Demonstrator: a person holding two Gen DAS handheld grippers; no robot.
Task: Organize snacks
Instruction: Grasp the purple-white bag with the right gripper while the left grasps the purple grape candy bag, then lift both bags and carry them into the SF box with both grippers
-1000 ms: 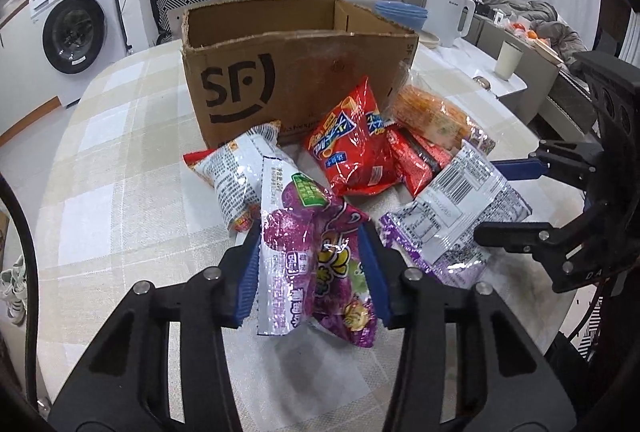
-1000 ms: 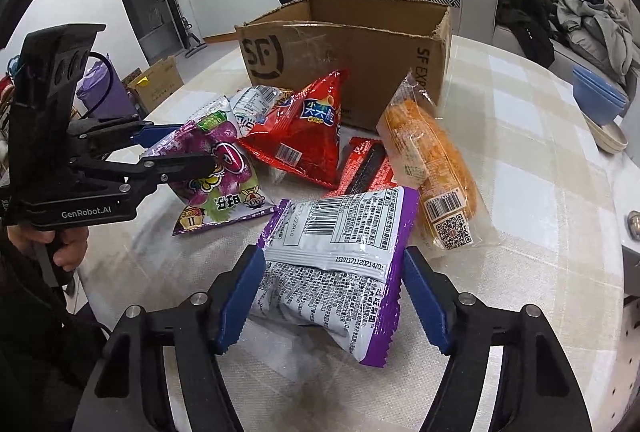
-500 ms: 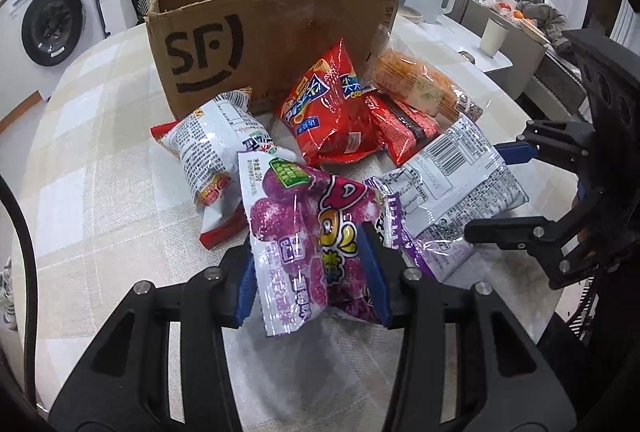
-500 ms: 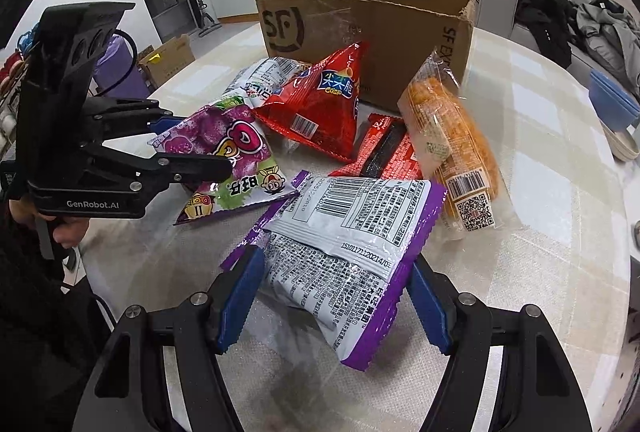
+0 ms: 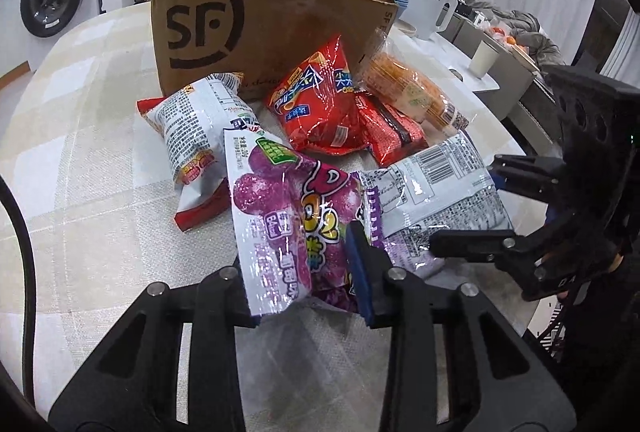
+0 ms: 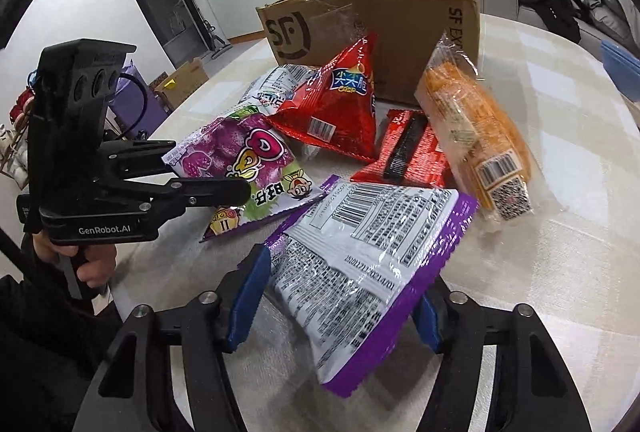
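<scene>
My left gripper [image 5: 300,256] has its jaws closing on the purple grape candy bag [image 5: 280,208], which is pinched and crumpled between the pads. In the right wrist view the left gripper [image 6: 208,168] holds the grape candy bag [image 6: 240,148] at the left of the pile. My right gripper [image 6: 344,284] is closing on a purple-and-white snack bag [image 6: 360,240]; both blue pads touch its sides. Behind the pile stands an open cardboard box [image 5: 260,28]. In front of the box lie a red triangular chip bag [image 5: 320,104], an orange pack [image 5: 408,92], a red flat pack [image 5: 388,128] and a white-and-red bag [image 5: 192,124].
The pile sits on a round checked table [image 5: 100,192], whose edge runs close at the right. A white kettle [image 5: 430,12] and a cup [image 5: 484,58] stand beyond the box. Blue bowls [image 6: 620,60] sit at the far right. A person's hand [image 6: 96,268] grips the left handle.
Both pairs of jaws have narrowed onto their bags. The grape candy bag has crumpled and come up nearer the left camera. The purple-and-white bag has tilted up between the right pads.
</scene>
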